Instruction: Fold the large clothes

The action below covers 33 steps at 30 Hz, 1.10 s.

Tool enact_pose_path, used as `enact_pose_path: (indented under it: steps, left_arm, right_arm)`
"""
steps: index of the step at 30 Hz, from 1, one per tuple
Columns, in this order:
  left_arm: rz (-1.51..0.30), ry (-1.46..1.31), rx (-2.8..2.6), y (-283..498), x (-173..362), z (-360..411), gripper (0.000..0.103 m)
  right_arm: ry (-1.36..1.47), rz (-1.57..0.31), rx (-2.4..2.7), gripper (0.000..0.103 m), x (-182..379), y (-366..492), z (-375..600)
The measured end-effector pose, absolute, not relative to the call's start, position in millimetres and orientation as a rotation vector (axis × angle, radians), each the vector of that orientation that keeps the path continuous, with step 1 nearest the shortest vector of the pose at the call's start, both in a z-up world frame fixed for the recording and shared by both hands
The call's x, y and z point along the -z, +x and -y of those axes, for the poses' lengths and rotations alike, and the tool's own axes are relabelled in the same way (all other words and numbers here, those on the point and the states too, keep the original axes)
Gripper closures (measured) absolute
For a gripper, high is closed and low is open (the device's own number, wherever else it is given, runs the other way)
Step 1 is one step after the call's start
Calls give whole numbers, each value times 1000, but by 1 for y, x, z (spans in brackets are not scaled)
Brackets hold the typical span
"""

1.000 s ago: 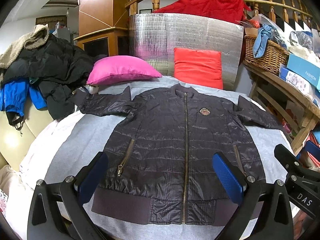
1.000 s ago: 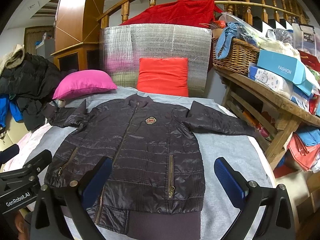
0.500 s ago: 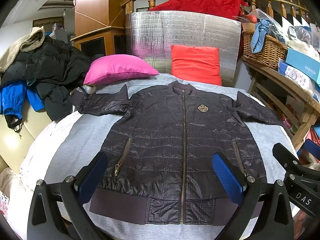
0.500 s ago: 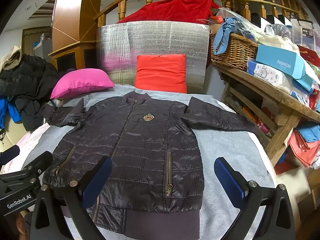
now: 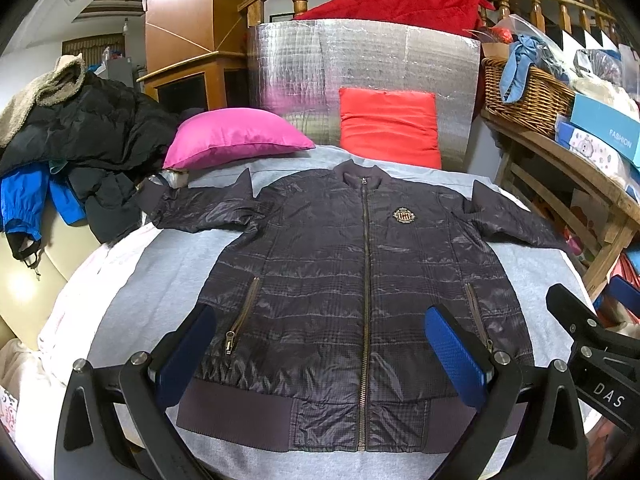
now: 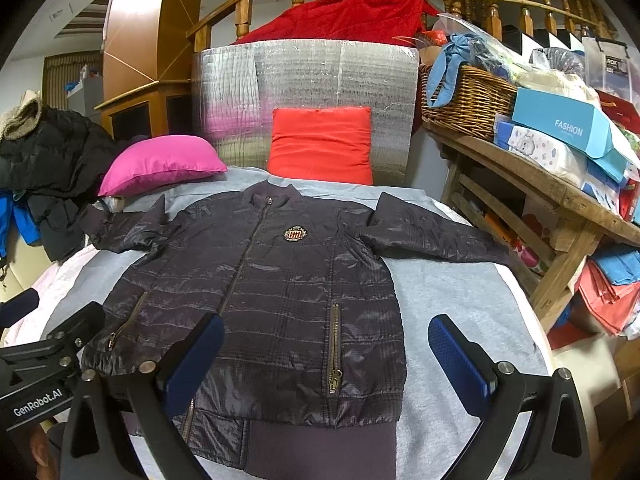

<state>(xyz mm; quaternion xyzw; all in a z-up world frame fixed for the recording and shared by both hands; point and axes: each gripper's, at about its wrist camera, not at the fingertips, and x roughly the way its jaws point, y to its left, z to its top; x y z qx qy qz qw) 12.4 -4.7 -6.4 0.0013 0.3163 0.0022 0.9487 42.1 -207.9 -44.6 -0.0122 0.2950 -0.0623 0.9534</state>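
Note:
A dark quilted zip jacket [image 5: 352,280] lies flat, front up, sleeves spread, on a grey-covered bed [image 5: 160,276]; it also shows in the right wrist view [image 6: 280,292]. My left gripper [image 5: 320,356] is open and empty, above the jacket's hem. My right gripper [image 6: 326,360] is open and empty, above the hem's right side. Each gripper's body shows at the edge of the other's view.
A pink pillow [image 5: 236,136] and a red cushion [image 5: 390,126] lie at the bed's head before a silver foil panel [image 5: 360,76]. Dark coats [image 5: 80,140] pile at the left. A wooden shelf [image 6: 540,192] with a basket and boxes stands at the right.
Both grippers have drawn back slightly and risen; the jacket sits a little farther away in both views. The jacket itself has not moved.

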Motion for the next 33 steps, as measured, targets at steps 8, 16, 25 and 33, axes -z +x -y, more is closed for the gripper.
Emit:
enact_pose_path:
  steps: [8,16,25,33]
  left_arm:
    - [-752,-43,-6,37,36,-8,0]
    - [-871,-96,-1,80,85,-13,0]
    - [-919,-138,-8,135,118,-17,0]
    - [-904,-128,-32,170,140,-17,0]
  right_arm:
    - [101,-694,62,0,70,54,243]
    - [534,-772,3,0,126,84,365]
    - [948,-700,56,1,164,163,515]
    - [1189,-625,160,21,203,249,607]
